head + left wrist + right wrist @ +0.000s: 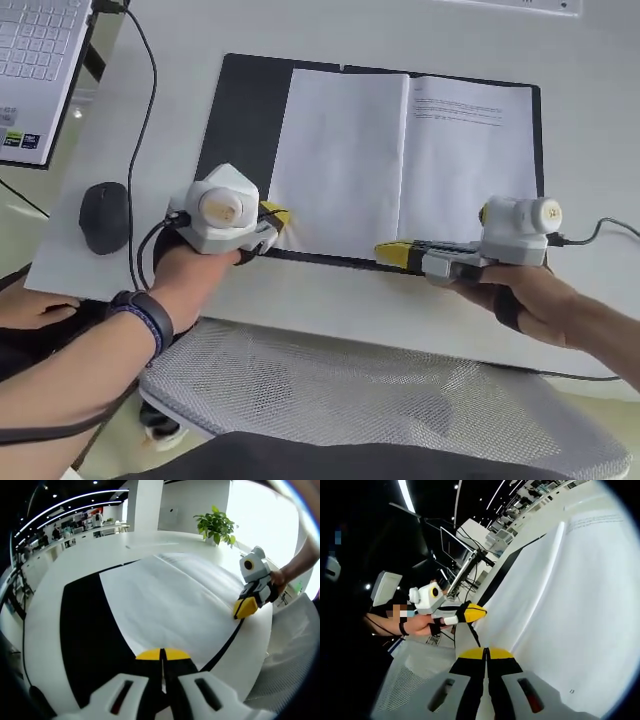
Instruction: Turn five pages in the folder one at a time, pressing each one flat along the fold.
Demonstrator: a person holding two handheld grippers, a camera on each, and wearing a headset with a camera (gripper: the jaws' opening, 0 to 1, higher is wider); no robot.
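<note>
White worktop (590,130) carries the open folder (245,110) (pages spread, black cover bare at left). Left gripper (274,218) and right gripper (392,254) sit at its near edge, well apart, jaws of both pressed together.

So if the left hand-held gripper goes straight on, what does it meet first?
The blank left page of the open folder: the left hand-held gripper has its shut tips at that page's near corner. Whether they already touch paper is unclear.
</note>
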